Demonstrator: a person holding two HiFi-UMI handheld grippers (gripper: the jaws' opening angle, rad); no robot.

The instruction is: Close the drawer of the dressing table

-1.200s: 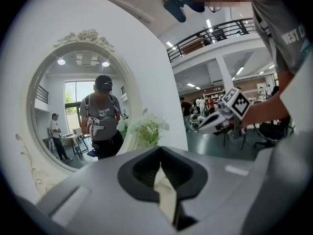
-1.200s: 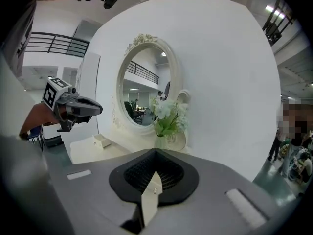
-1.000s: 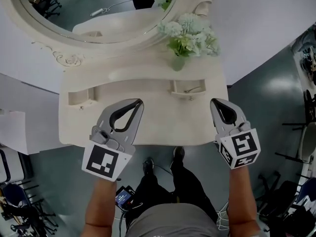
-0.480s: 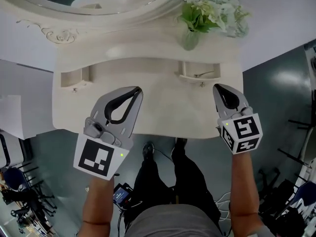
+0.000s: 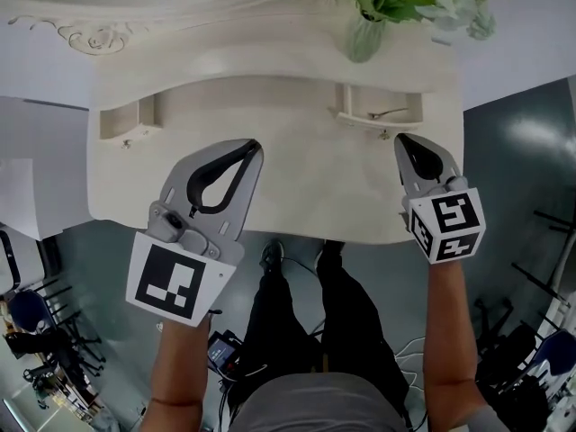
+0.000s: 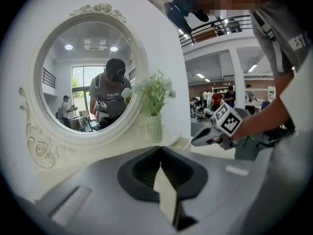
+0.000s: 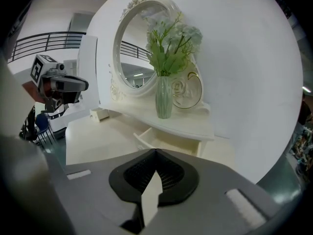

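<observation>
Right claw (image 5: 404,139) hovers near the open cream drawer (image 5: 358,115).

Right gripper (image 7: 155,153): jaws together, tips meeting, nothing between them. Just beyond the tips, the drawer (image 7: 168,143) stands pulled out from under the upper shelf of the cream dressing table (image 7: 98,141); inside looks bare. On the shelf above it, a pale green vase (image 7: 164,98) stands upright, with white-and-green flowers (image 7: 168,38). Behind the vase to the left is an oval mirror (image 7: 142,48) in a carved frame; to the right, a round ornament (image 7: 189,89) against the white wall (image 7: 244,82). Far left, the left gripper (image 7: 83,85) hovers above the tabletop, marker cube at its rear. A small boxy drawer front (image 7: 99,114) shows at the shelf's far end.
</observation>
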